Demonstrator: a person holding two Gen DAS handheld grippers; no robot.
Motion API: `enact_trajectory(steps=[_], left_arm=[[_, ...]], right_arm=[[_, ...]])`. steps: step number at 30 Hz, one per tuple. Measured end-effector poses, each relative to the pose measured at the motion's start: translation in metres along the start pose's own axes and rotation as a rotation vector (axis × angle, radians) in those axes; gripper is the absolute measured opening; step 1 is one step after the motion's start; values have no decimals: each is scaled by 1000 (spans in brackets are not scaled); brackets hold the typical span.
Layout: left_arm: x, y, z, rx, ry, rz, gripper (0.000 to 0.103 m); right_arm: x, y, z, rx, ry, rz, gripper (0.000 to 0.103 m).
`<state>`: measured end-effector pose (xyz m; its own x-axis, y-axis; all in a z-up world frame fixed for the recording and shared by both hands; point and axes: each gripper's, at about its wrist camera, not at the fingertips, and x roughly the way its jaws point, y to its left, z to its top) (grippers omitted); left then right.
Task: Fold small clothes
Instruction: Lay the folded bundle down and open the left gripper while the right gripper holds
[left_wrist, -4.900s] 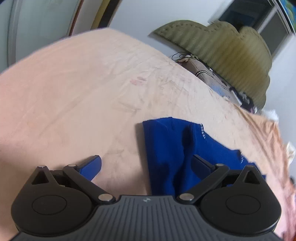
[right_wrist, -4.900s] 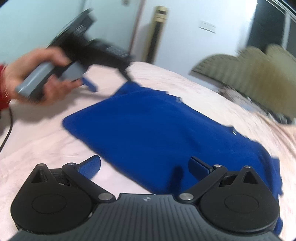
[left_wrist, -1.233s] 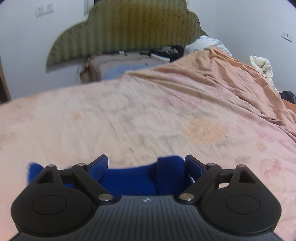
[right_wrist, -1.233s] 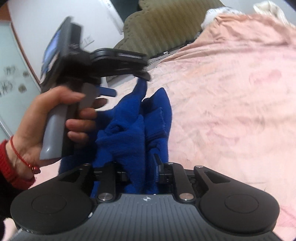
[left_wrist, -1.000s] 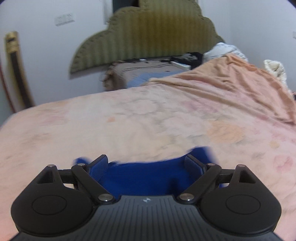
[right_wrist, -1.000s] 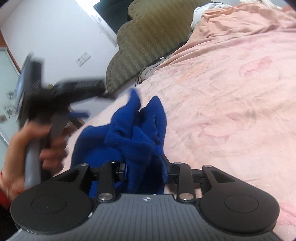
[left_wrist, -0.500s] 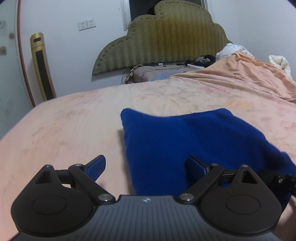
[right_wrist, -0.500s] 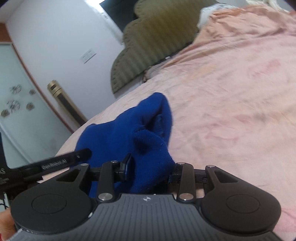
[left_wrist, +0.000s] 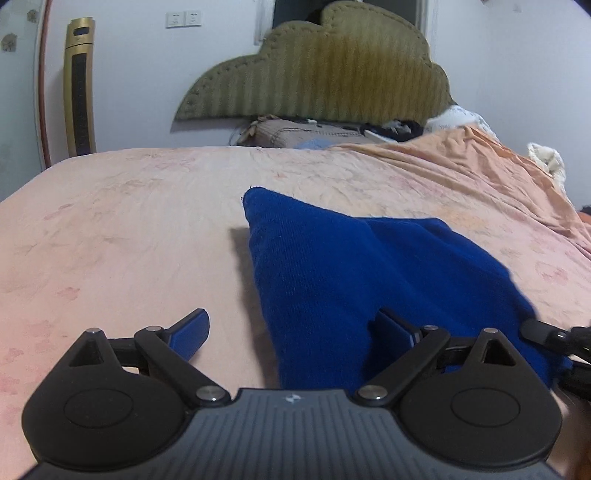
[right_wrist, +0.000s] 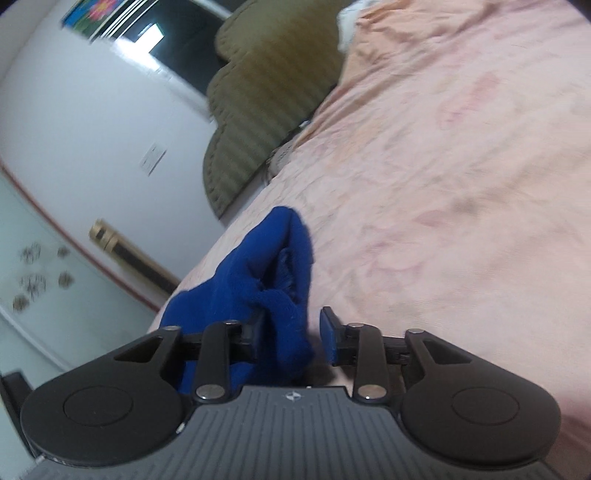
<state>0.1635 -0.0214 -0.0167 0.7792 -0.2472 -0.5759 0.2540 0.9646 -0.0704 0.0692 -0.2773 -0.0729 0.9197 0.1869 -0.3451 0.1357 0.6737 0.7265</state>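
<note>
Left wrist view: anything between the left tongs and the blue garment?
Nothing visible. The blue knit garment lies on the pink bedsheet right at the open left tongs, its near edge already between the fingers. The right tongs meet its right corner.

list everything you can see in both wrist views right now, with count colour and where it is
blue garment: one, deep blue, bunched on the bed between the two grippers
bedsheet: one, pale pink, covering the bed
blanket: one, orange-peach, heaped at the right far side of the bed
headboard: one, olive green, against the far wall
tower fan: one, gold and black, by the left wall
wall sockets: two, white, on the far wall
left gripper: one, black with blue pads, wide open over the garment's near edge
right gripper: one, black, jaws closing, garment fold between them, right pad not yet touching
</note>
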Motion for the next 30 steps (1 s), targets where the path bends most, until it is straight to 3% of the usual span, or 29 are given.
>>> enact_trajectory(steps=[2, 8, 11, 18, 21, 23, 26, 30], left_arm=[[-22, -3, -3, 70, -14, -10, 97], [-80, -20, -45, 261, -59, -21, 97], [-84, -35, -62, 330, -38, -25, 97], [-68, -64, -80, 486, -46, 77, 97], [-67, -57, -76, 449, -104, 165, 97], [-66, -40, -68, 363, -103, 175, 99], [-59, -10, -59, 212, -44, 162, 99], [-54, 7, -58, 153, 52, 76, 97]], right_arm=[[-2, -2, -1, 17, 8, -16, 19], [2, 5, -4, -16, 17, -27, 15], [4, 1, -3, 0, 31, -20, 15], [3, 3, -3, -5, 30, 35, 15], [0, 0, -1, 20, 41, 61, 15], [1, 1, -2, 24, 77, 71, 14], [4, 11, -7, -28, 151, 85, 14], [0, 21, -2, -98, 155, -41, 22]])
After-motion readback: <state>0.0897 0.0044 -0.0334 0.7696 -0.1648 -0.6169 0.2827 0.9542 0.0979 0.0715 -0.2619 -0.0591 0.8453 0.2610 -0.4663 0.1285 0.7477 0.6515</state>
